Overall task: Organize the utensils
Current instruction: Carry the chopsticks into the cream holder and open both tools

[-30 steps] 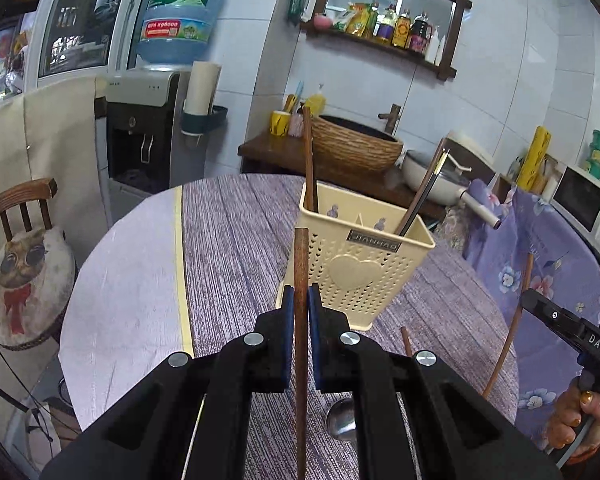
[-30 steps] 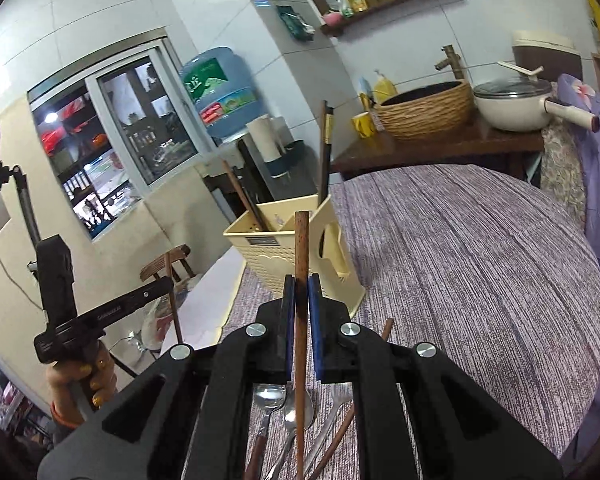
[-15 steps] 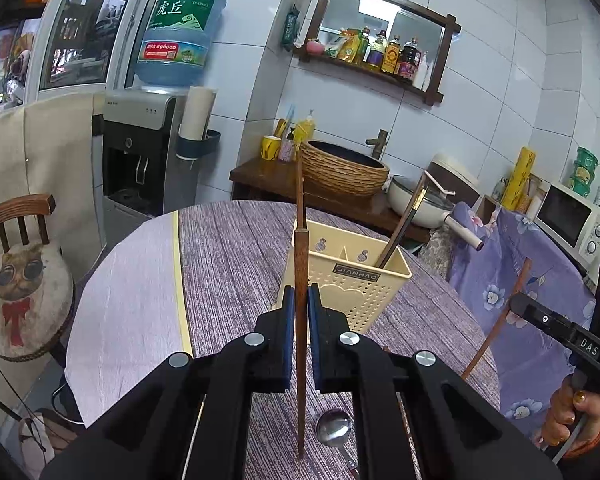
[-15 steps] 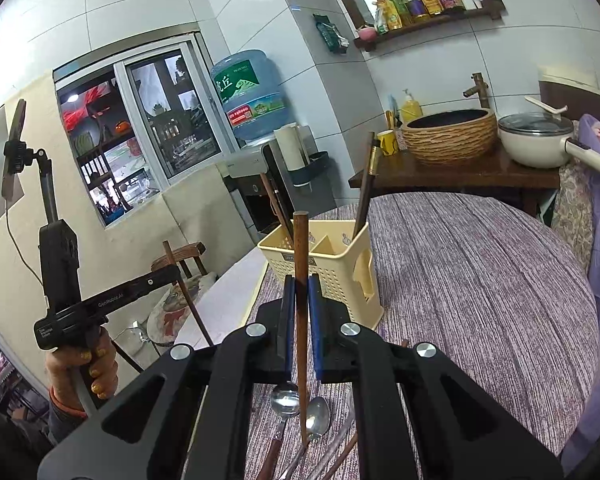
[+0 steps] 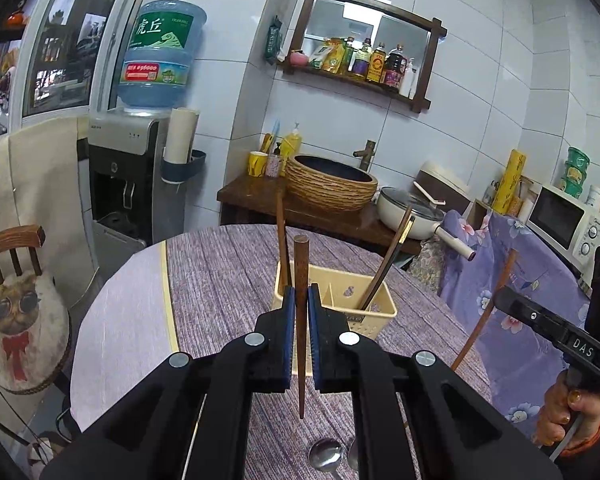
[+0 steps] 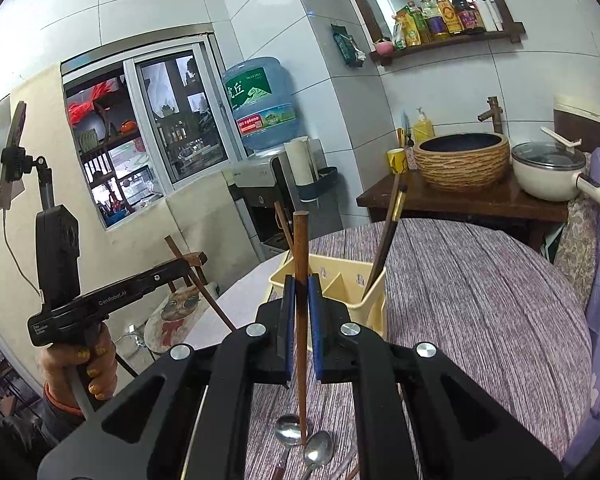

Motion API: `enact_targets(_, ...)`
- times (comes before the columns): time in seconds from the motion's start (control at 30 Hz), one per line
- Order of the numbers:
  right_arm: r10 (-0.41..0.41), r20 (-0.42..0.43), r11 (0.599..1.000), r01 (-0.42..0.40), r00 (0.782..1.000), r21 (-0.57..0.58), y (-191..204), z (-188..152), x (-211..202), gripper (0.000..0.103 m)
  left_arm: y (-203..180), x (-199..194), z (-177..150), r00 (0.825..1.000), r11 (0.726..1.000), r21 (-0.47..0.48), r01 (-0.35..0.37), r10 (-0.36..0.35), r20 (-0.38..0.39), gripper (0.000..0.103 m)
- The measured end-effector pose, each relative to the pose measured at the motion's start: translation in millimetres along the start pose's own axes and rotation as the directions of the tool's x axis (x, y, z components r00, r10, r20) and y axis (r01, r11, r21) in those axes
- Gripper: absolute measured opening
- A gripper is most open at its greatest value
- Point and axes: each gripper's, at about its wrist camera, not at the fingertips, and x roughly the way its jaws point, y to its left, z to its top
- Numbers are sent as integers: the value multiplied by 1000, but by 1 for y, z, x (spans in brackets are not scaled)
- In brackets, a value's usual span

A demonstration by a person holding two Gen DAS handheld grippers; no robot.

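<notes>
Each hand-held gripper, left [image 5: 299, 306] and right [image 6: 301, 304], pinches an upright chopstick [image 5: 300, 280] [image 6: 300, 264]; the yellow holder [image 5: 352, 300] sits at 12 o'clock.

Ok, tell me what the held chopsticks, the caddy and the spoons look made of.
Chopsticks: dark reddish wood, by the matte brown look. Caddy: cream plastic, likely moulded, with perforated walls. Spoons: polished metal, probably stainless, judging by the mirror glints.

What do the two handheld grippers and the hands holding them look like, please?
Both the left gripper and the right gripper are black with blue finger pads and silver bolts. The hand gripping one wears yellow nail polish and an orange bracelet.
</notes>
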Motion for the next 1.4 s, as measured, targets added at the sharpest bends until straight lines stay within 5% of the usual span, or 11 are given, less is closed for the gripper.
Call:
enact_targets(0.3, 4, 99, 999, 0, 995, -36, 16, 77, 4, 8, -8, -14, 78, 994, 998, -17, 63, -61, 87, 7)
enact_targets(0.5, -82, 207, 993, 97, 975, -63, 20, 120, 19, 8, -5, 6, 123, 991, 999, -49, 15, -8, 131, 7)
enact_targets(0.9, -190, 108, 980, 194, 976, -32, -15, 64, 90, 8, 6, 89, 56, 998, 997, -46, -61, 60, -8, 7)
enact_targets(1.4, -220, 45, 975, 219, 974, 29, -38, 31, 109, 8, 12, 119, 22, 992, 996, -57, -73, 67, -107, 7)
